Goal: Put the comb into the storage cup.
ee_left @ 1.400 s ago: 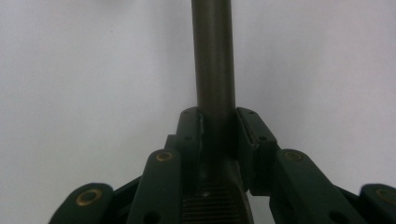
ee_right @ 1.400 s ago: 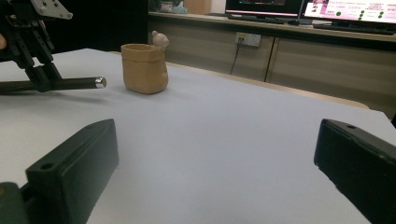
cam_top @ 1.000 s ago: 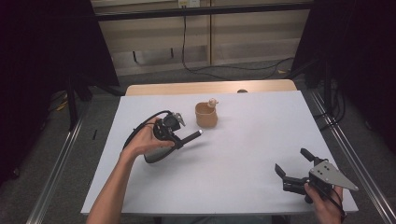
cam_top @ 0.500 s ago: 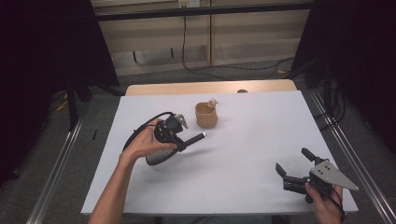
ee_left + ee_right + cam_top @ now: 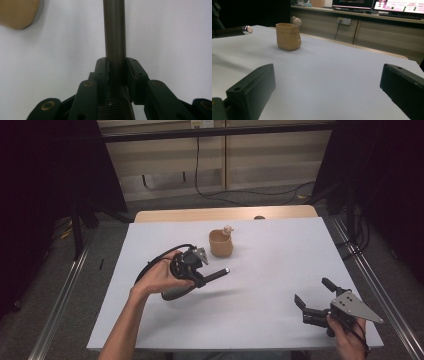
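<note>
My left gripper (image 5: 202, 279) is held above the white table (image 5: 280, 245) at centre left, shut on a dark pen-like rod (image 5: 217, 274) that sticks out to the right with a silver tip. In the left gripper view the rod (image 5: 114, 32) runs straight up from between the jaws. A tan cup (image 5: 220, 243) with a small pale figure on its rim stands just beyond the rod's tip; it also shows in the right gripper view (image 5: 288, 35). My right gripper (image 5: 314, 299) rests near the front right corner, open, jaws wide apart with nothing between them.
A wooden strip (image 5: 225, 214) borders the table's far edge. Metal rails (image 5: 372, 290) run along both sides on the floor, and cables (image 5: 240, 192) lie behind the table. Monitors (image 5: 397, 5) stand on a counter in the background of the right gripper view.
The left gripper with the rod has drifted slightly right and down. The right gripper has stayed almost still.
</note>
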The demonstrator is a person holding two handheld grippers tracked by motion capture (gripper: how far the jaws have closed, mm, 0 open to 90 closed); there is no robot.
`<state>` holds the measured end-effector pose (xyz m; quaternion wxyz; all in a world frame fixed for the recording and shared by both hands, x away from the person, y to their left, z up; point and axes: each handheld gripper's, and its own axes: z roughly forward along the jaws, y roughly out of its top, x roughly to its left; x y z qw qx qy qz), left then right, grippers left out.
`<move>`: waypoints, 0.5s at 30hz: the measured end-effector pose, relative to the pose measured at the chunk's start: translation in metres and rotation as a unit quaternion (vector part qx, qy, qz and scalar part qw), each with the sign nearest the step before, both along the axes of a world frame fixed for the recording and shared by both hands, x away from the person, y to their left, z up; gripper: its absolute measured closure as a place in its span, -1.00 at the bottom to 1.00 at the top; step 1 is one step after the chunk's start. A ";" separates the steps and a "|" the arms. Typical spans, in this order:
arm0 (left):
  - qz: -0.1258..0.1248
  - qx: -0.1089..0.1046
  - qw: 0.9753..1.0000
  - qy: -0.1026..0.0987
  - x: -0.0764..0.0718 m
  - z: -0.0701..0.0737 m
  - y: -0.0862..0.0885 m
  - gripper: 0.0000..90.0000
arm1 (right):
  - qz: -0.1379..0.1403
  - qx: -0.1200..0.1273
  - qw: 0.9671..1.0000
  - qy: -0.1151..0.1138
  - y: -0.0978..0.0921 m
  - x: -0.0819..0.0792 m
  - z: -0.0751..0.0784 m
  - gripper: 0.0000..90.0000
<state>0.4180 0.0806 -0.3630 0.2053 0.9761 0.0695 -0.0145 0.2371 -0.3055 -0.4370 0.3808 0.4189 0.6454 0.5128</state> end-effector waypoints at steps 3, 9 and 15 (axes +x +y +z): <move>0.001 -0.006 1.000 0.006 -0.002 0.001 0.000 0.61 | 0.006 0.005 1.000 0.001 0.003 0.002 0.000 -1.00; -0.024 -0.001 1.000 -0.006 -0.013 0.002 -0.003 0.61 | 0.031 0.007 0.999 0.018 0.011 0.005 0.001 -1.00; -0.034 -0.010 0.999 -0.004 -0.020 0.006 -0.006 0.61 | 0.076 -0.004 0.997 0.022 0.030 0.006 0.009 -1.00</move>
